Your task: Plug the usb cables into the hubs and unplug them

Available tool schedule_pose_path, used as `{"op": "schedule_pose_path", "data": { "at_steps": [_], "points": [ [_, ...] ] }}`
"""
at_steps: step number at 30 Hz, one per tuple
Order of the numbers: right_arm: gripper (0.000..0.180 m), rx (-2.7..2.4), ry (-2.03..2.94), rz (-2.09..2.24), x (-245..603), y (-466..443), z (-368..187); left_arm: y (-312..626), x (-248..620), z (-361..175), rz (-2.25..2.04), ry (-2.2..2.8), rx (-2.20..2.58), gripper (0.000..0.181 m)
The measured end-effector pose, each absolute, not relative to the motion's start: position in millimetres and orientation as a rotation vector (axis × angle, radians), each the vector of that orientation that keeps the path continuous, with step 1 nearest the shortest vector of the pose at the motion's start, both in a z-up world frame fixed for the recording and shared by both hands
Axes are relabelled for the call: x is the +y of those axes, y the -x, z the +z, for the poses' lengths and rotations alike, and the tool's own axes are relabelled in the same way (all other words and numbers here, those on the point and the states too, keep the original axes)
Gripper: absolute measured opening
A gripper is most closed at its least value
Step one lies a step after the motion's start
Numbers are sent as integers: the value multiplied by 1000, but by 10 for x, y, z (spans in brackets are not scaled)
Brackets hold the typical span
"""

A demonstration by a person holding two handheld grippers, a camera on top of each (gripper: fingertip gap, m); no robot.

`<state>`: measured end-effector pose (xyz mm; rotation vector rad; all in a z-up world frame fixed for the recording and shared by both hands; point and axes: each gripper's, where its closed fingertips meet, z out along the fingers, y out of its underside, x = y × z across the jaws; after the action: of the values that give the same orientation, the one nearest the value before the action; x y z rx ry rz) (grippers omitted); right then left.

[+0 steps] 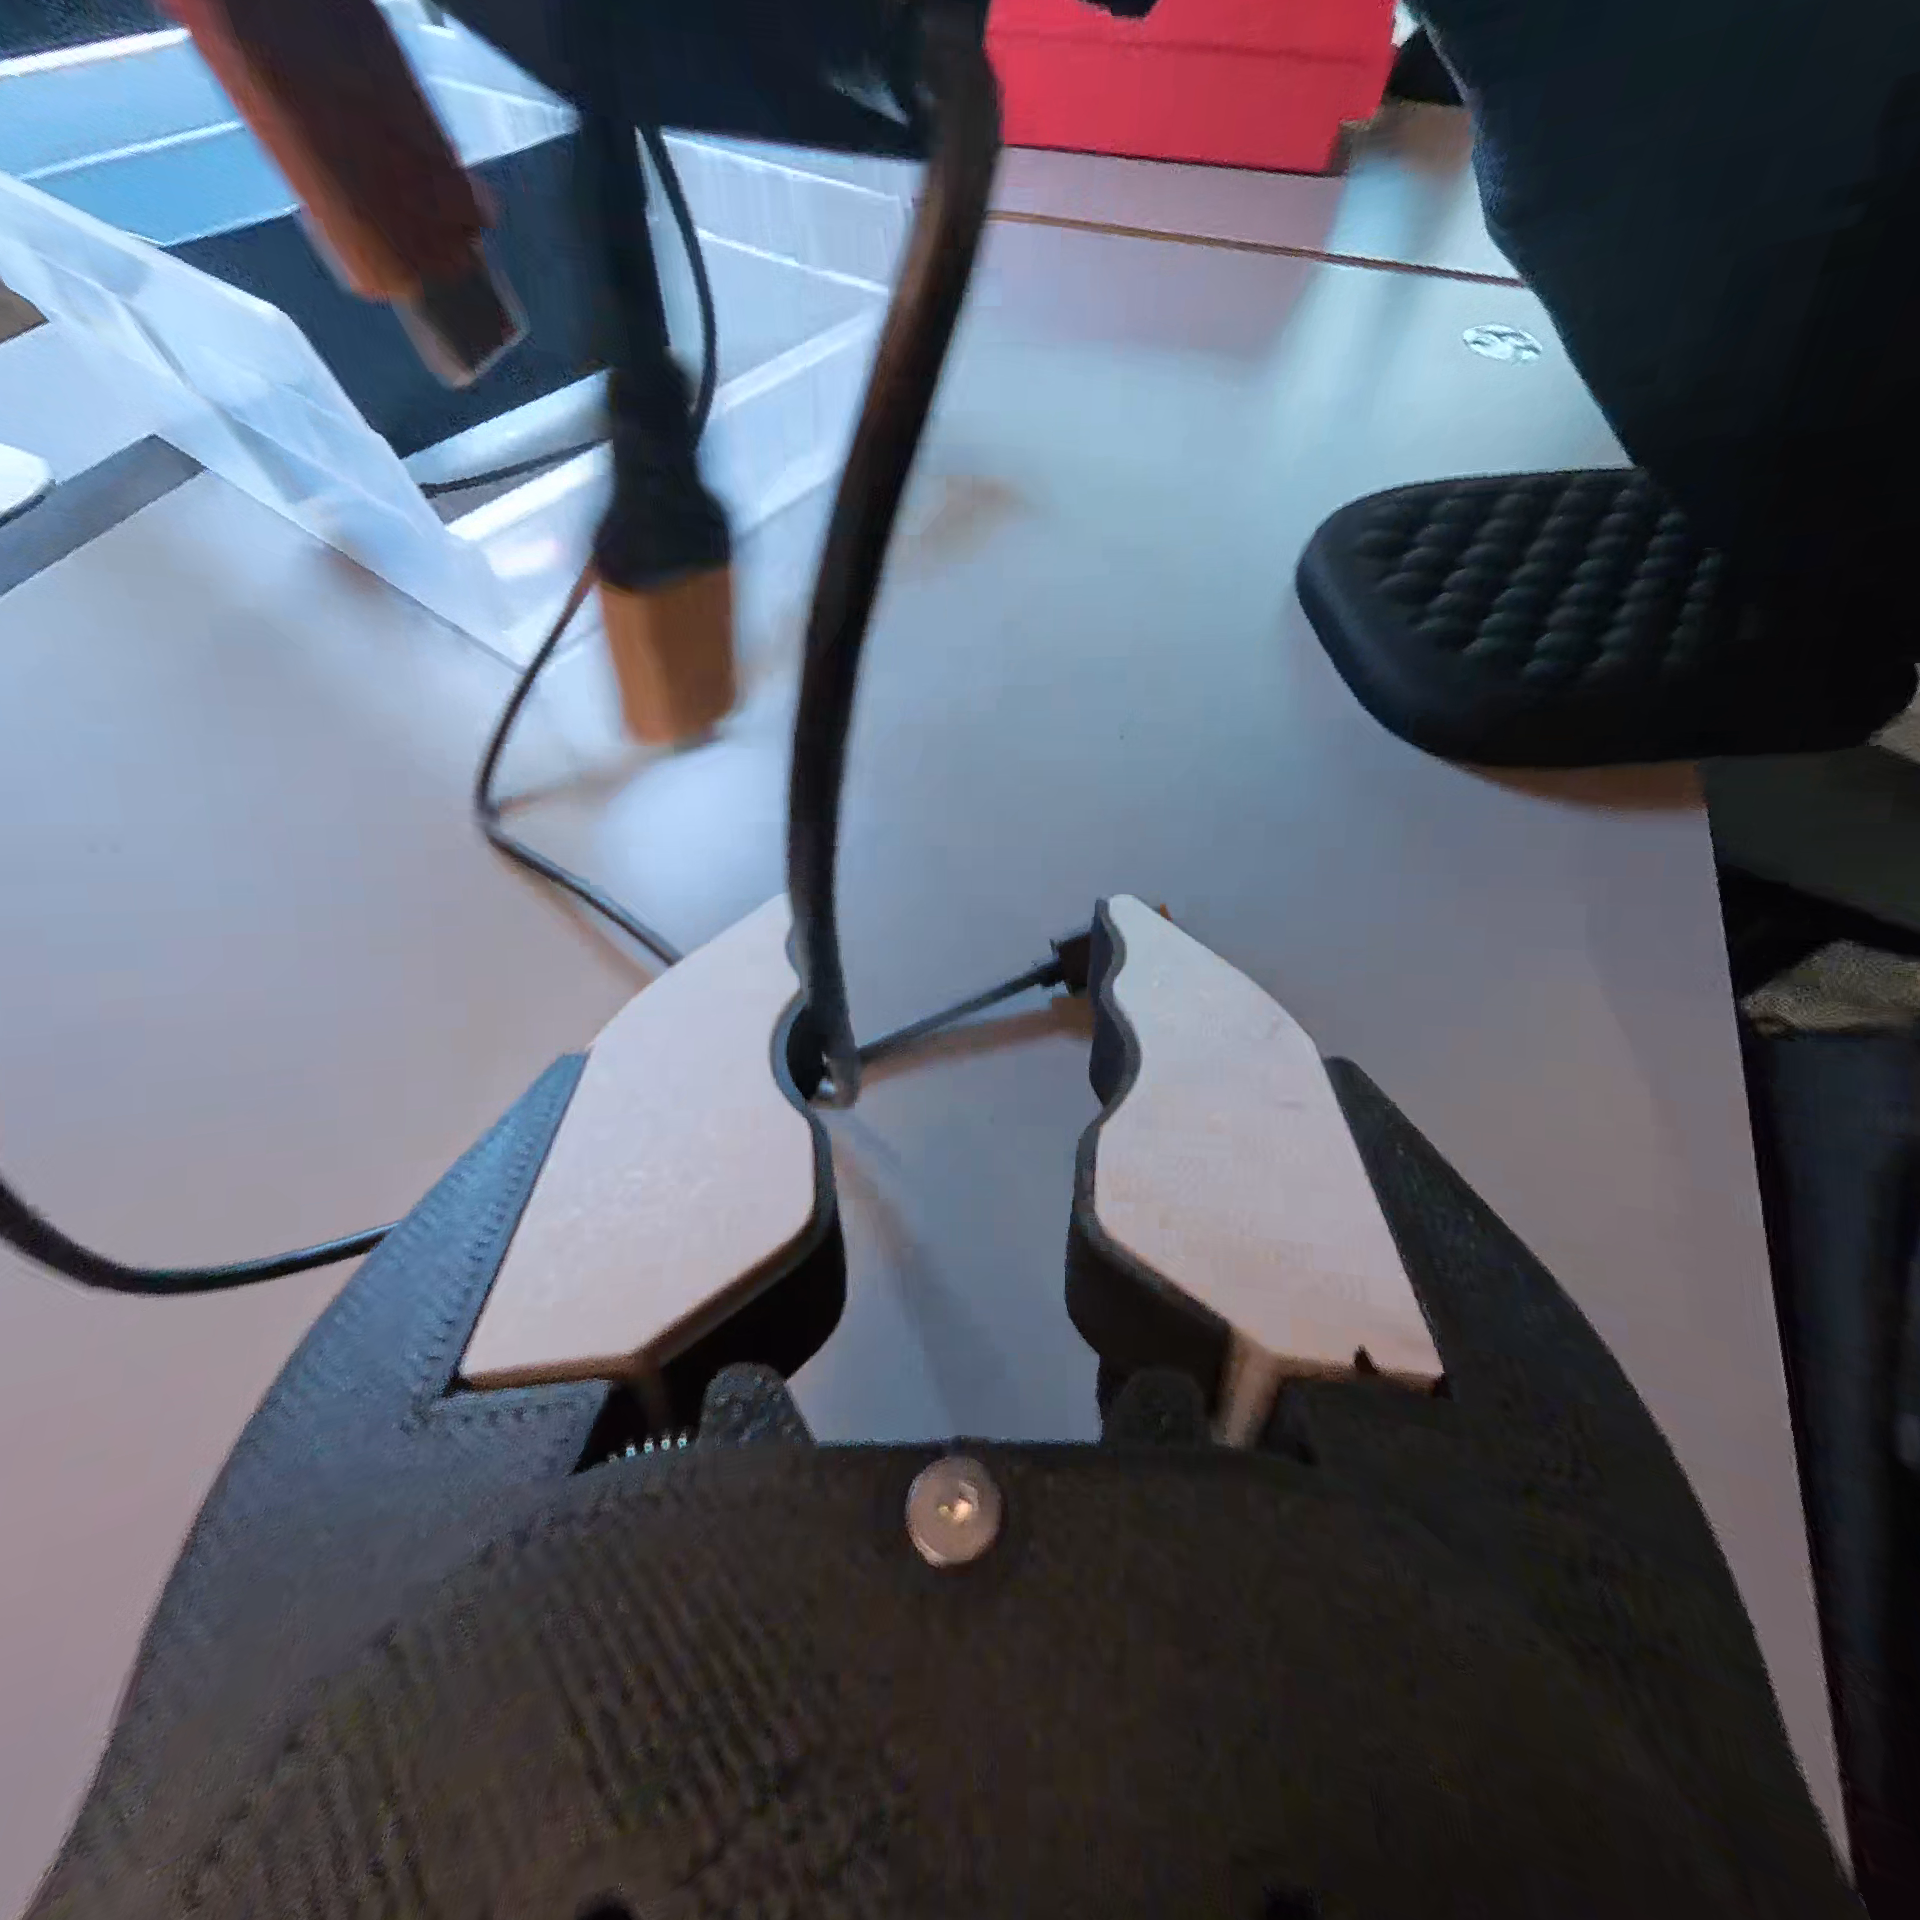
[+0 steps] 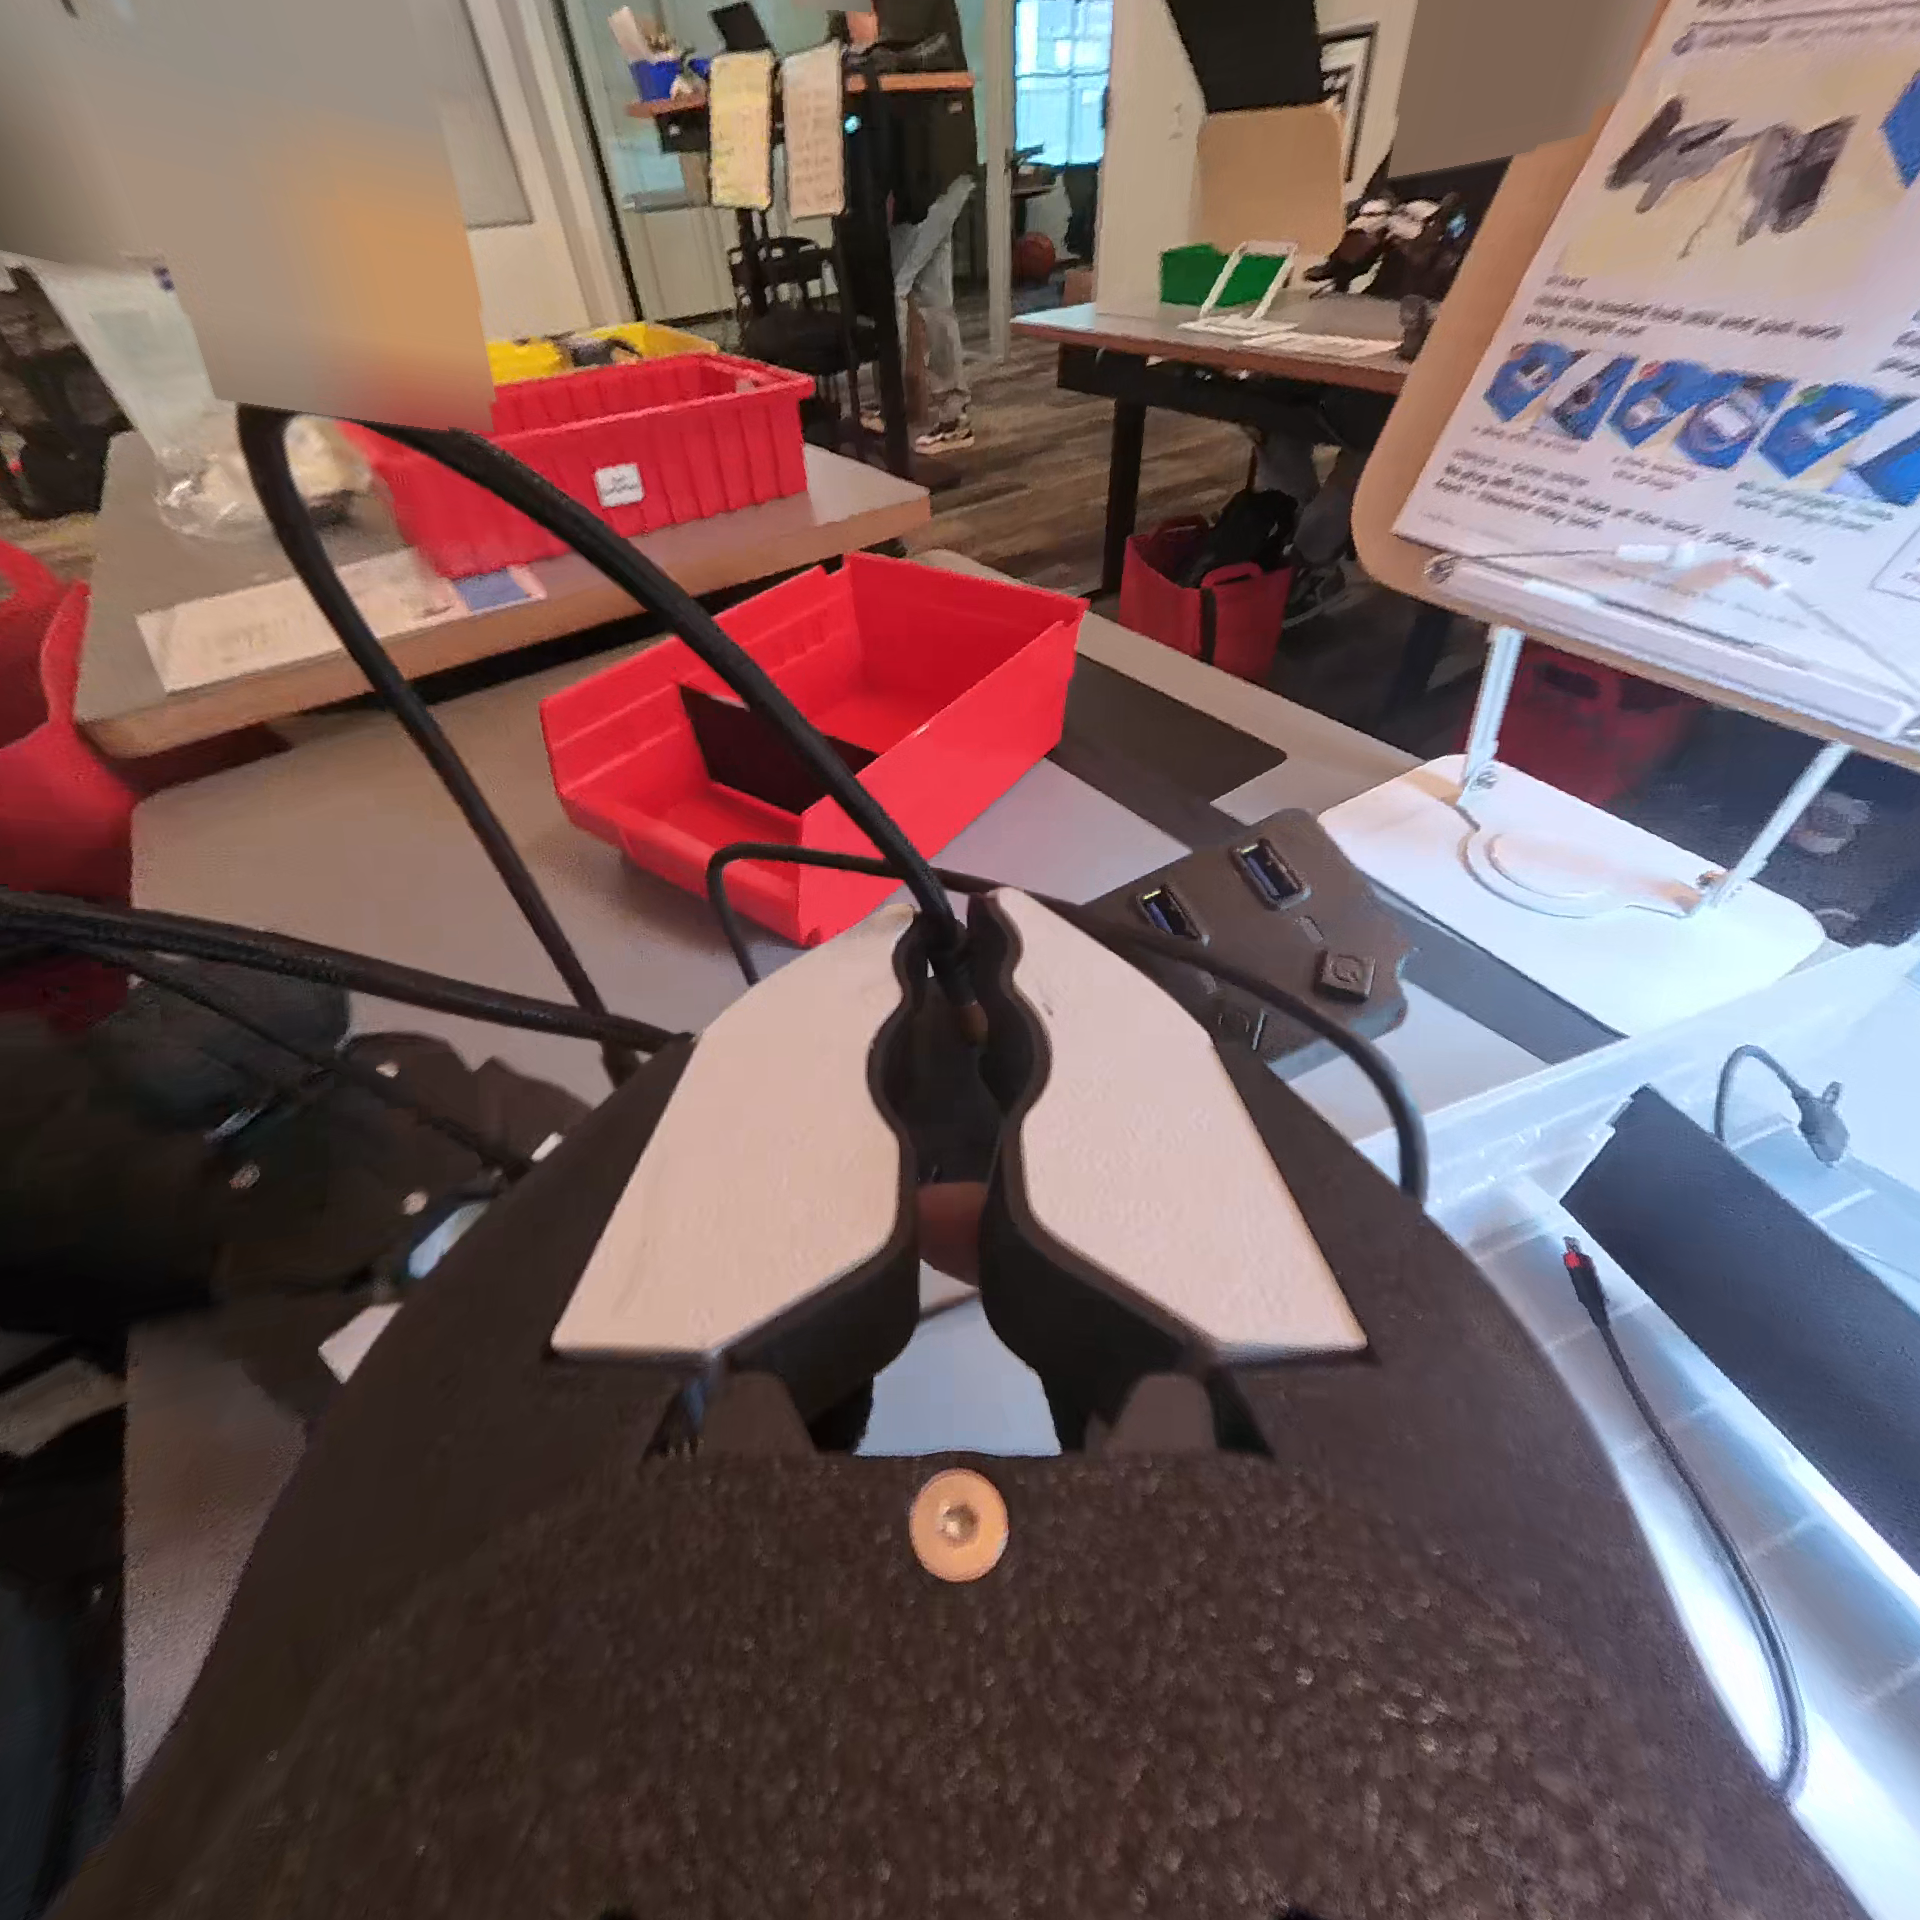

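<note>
In the left wrist view my left gripper (image 1: 951,935) is open above the grey table (image 1: 1247,831). A thick black cable (image 1: 883,436) hangs down between its fingers and rests in the notch of the left finger (image 1: 686,1164). Two brown USB plugs hang blurred in front: one at the top left (image 1: 353,166), one lower (image 1: 670,649). In the right wrist view my right gripper (image 2: 956,925) is shut on a brown USB plug (image 2: 951,1226), whose black cable (image 2: 727,665) arcs up and left. A black USB hub (image 2: 1268,935) with blue ports lies just beyond it to the right.
A red bin (image 2: 831,707) stands behind the hub. A white stand with an instruction sheet (image 2: 1683,395) is at the right. A clear plastic tray (image 2: 1558,1299) with a thin cable lies at the lower right. A black chair armrest (image 1: 1527,613) and a clear container (image 1: 260,364) flank the left gripper. One gripper's finger ends stand about 20 cm off the other's.
</note>
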<state>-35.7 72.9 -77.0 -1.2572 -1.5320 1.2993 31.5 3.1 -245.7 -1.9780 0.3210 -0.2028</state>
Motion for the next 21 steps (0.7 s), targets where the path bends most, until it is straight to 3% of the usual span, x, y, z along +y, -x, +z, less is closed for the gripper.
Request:
{"op": "schedule_pose_path", "data": {
  "at_steps": [6,10,14,18,21],
  "points": [
    [7,-1406,1309,1173,1215,258,-667,461,-215,-1962,140,1854,85,48],
    [7,-1385,1367,1092,1531,246,-722,322,-460,-1837,35,1726,79,33],
    [7,-1399,1393,1142,1475,382,-753,-336,-136,-2186,-157,1841,263,56],
    [7,-1401,1385,1225,1250,480,-730,-311,386,-2012,-117,1760,192,74],
    [8,-1379,1378,1328,1073,519,-669,42,694,-1733,68,1614,97,78]
  ]
}}
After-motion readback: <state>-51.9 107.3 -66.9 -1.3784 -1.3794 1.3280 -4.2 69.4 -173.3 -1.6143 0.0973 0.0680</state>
